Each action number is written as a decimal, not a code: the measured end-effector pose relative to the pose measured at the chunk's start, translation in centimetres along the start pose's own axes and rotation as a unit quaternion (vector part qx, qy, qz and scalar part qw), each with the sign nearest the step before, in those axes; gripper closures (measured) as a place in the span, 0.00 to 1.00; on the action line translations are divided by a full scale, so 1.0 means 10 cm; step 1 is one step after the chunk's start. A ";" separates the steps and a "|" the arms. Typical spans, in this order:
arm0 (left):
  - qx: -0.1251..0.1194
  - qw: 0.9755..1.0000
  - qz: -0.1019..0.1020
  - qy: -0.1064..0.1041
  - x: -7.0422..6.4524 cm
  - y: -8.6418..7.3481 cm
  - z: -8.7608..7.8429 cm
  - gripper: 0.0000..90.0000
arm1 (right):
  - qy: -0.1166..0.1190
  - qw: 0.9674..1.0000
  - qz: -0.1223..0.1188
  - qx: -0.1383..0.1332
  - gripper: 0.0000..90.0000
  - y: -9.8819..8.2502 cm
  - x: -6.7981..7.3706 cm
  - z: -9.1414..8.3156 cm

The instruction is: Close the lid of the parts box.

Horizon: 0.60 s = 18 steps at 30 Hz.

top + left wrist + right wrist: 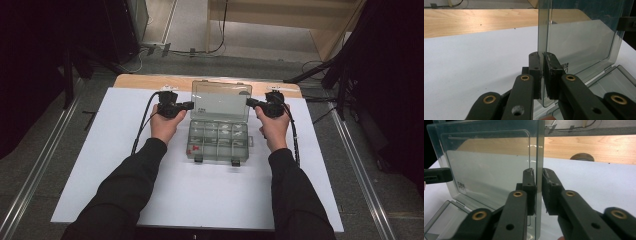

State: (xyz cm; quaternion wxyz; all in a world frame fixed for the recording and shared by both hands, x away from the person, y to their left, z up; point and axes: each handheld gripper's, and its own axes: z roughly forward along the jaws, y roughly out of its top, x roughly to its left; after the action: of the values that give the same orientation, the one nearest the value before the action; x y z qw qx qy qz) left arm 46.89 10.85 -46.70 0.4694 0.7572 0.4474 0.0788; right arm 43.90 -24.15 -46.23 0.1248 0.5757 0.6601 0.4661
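A: Start at the left; what is the left gripper (186, 105) doing?

B: Its jaws are clamped on the left side edge of the lid (220, 101); in the left gripper view the two black pads pinch the clear wall of the lid (584, 37) between them, with no gap to either side; the grip sits low on that edge, near the hinge, I judge so the panel cannot twist.

A: And the organiser box (218, 141) itself?

B: It lies in the middle of the white table sheet (100, 165), between the two hands; the lid stands roughly upright behind the tray; the tray is split into small compartments, and something red sits in a front left one, though it is too small to name.

A: Material?

B: Smoky, see-through plastic, hard and glossy, with rounded corners and a raised inner border; a small printed label sits low on the panel; two dark latches show at the front rim.

A: Then the right side?

B: The right gripper (253, 103) mirrors the left; in the right gripper view its jaws close on the opposite edge of the lid (486, 170), the inner pad flat on the plastic and the outer one seemingly just touching; holding both edges keeps the lid level, I think, for swinging it on its hinge; beyond lies the bare wooden tabletop (599, 145).
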 end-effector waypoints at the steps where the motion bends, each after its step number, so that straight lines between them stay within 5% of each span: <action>1: 0.000 1.000 -0.001 -0.003 0.01 0.00 -0.01 0.94 | 0.000 1.000 0.001 0.000 0.95 0.00 0.00 0.00; 8: 0.015 0.999 -0.024 -0.032 0.07 0.01 -0.07 0.91 | -0.007 1.000 -0.023 0.000 0.95 -0.01 0.06 -0.02; 13: -0.014 0.998 -0.037 -0.044 0.12 0.07 -0.20 0.85 | -0.011 1.000 -0.023 -0.004 0.95 -0.03 0.07 -0.04; 18: -0.033 0.997 -0.055 -0.048 0.18 0.13 -0.26 1.00 | -0.010 0.999 -0.027 -0.013 0.95 -0.06 0.08 -0.05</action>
State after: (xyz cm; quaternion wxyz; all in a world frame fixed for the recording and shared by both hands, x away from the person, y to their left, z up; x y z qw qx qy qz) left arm 47.30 13.73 -44.83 0.5188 0.7184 0.4624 0.0318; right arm 42.94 -23.67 -46.12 0.1516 0.5601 0.6682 0.4656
